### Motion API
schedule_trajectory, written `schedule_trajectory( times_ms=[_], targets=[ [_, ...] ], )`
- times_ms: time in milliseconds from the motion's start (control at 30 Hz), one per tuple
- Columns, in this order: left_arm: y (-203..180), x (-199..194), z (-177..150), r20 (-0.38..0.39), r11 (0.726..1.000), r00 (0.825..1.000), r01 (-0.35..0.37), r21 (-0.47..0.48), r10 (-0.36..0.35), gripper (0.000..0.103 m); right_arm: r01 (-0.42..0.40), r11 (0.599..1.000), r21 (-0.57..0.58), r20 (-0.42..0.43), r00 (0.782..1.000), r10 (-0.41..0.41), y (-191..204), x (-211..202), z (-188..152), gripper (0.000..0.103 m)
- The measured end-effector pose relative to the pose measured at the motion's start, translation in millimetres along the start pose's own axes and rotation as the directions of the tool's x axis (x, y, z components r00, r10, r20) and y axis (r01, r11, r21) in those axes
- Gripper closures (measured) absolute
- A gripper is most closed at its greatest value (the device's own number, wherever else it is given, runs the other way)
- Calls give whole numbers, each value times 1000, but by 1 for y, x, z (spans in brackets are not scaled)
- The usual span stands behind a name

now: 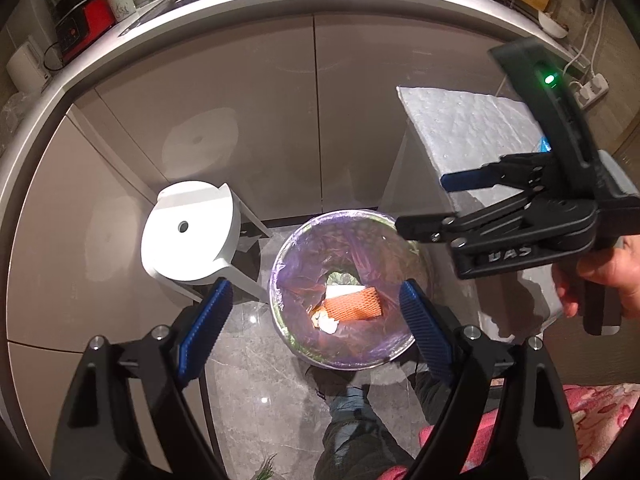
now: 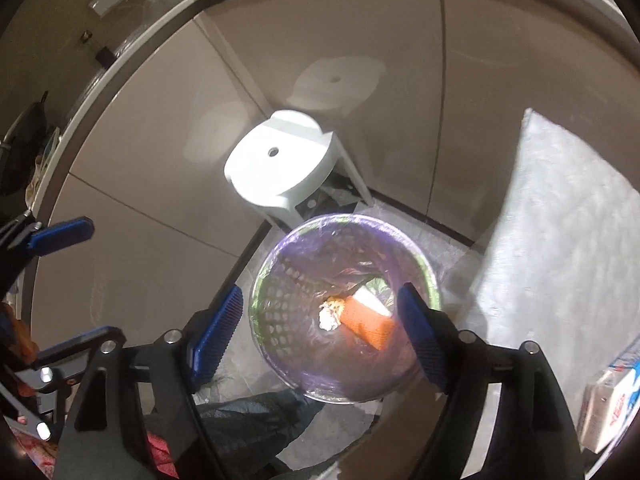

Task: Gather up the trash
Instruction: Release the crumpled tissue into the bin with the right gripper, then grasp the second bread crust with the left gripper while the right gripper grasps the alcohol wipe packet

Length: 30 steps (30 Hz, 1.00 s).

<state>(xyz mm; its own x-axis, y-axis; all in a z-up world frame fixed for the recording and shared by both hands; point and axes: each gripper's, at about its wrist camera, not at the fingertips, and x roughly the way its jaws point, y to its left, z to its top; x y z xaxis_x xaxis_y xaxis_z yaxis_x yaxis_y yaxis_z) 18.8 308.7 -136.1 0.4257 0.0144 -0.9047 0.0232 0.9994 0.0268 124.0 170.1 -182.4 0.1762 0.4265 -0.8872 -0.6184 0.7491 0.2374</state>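
Because both grippers hang above the lined trash bin [image 1: 340, 288], low centre of each view, anything let go would fall straight in. The left gripper [image 1: 316, 316] has its blue fingers [image 1: 206, 320] spread wide with nothing between them, and the right gripper [image 2: 320, 328] is likewise parted and empty. An orange mesh sleeve [image 1: 352, 308] and white scraps [image 2: 329, 318] lie at the bin's bottom, so this drop looks finished. The white stool [image 1: 188, 236] stands just beside the bin, upper left.
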Motion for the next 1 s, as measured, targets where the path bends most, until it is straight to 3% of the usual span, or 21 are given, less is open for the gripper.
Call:
schedule_trajectory(
  times_ms=[133, 233, 433, 667, 800, 1000],
  targets=[
    [-26, -8, 10, 32, 999, 999, 29, 46, -31, 15, 78, 995, 58, 113, 990, -84, -31, -72, -15, 3],
    [-53, -8, 18, 43, 993, 997, 67, 95, -71, 13, 105, 986, 130, 165, 978, -126, -59, -116, -33, 2],
    [-119, -1, 30, 31, 968, 987, 149, 203, -158, 11, 155, 945, 289, 179, 961, -212, -114, -171, -76, 2],
    [-192, 31, 32, -58, 926, 965, 262, 273, -256, 10, 207, 905, 371, 144, 950, -276, -158, -197, -121, 2],
    [-220, 59, 30, -116, 918, 960, 277, 283, -254, 10, 211, 898, 386, 134, 950, -281, -174, -207, -138, 2],
    [-251, 86, 42, -143, 915, 959, 278, 293, -246, 10, 234, 898, 373, 117, 948, -295, -190, -212, -149, 2]
  ],
)
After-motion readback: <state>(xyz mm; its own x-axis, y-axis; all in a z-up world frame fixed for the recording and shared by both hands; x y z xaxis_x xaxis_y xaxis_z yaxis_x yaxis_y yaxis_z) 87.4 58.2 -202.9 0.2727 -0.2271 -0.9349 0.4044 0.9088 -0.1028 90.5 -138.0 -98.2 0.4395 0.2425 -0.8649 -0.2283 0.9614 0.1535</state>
